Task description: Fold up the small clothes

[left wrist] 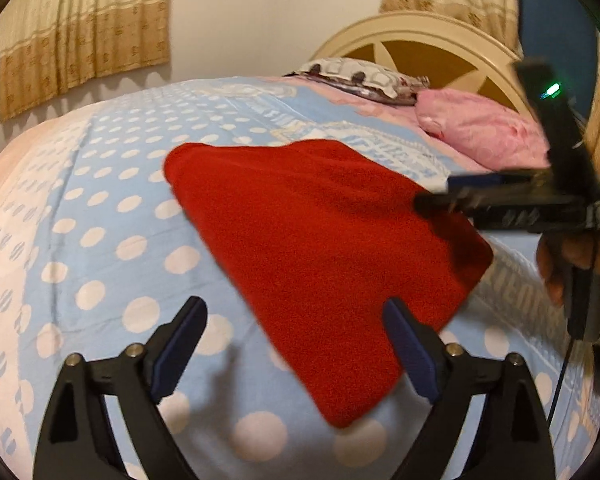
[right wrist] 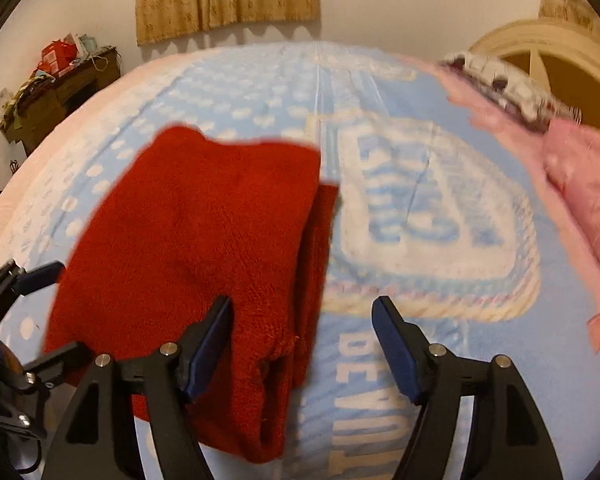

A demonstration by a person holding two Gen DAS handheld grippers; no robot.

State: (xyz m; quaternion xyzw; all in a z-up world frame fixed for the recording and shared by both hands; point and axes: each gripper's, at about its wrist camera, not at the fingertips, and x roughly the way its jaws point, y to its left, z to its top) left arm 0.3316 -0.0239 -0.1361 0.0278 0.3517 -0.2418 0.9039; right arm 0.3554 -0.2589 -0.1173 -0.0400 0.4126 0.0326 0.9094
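Take the red knit garment [left wrist: 320, 248] as your landmark: it lies folded on the blue polka-dot bedspread [left wrist: 112, 208], well short of the pink pillow [left wrist: 480, 128] by the headboard [left wrist: 420, 40].

To the garment's left, your left gripper [left wrist: 296, 344] hangs with its jaws spread wide and nothing between the pads — only the garment's near edge shows past its right-hand finger.

Over the garment's right side, your right gripper [right wrist: 302, 344] also stands open and grips nothing; its left finger sits above the knit, the other above the printed bedspread beside the folded edge.

I judge the knit soft, light and a bit thick — it will sag and slip apart in layers instead of holding its shape. Take hold at a corner or along the doubled right edge, pinching every layer together, and lift low so the fold stays put.
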